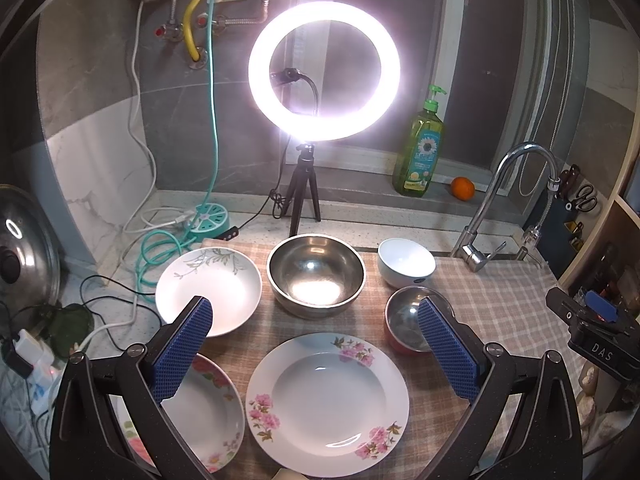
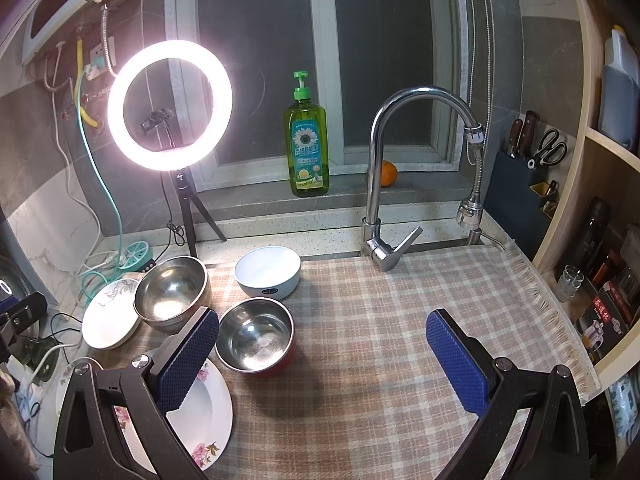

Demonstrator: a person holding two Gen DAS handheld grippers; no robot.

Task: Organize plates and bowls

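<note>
Steel pot lid (image 1: 24,256) left view only; knife block (image 2: 516,168) clearer right; both fingers apart.

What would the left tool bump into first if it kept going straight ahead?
Probably the big pink-flowered plate, which lies right between and below the open left tool. If it travelled higher, level over the cloth, the large steel bowl behind the plate would come next. Depth is hard to judge here.

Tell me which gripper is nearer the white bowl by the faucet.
Probably the right, though it is close. The right gripper hovers open over bare cloth, the white bowl just ahead to its left. The left gripper hangs open over the pink-flowered plate, the bowl beyond on its right.
</note>
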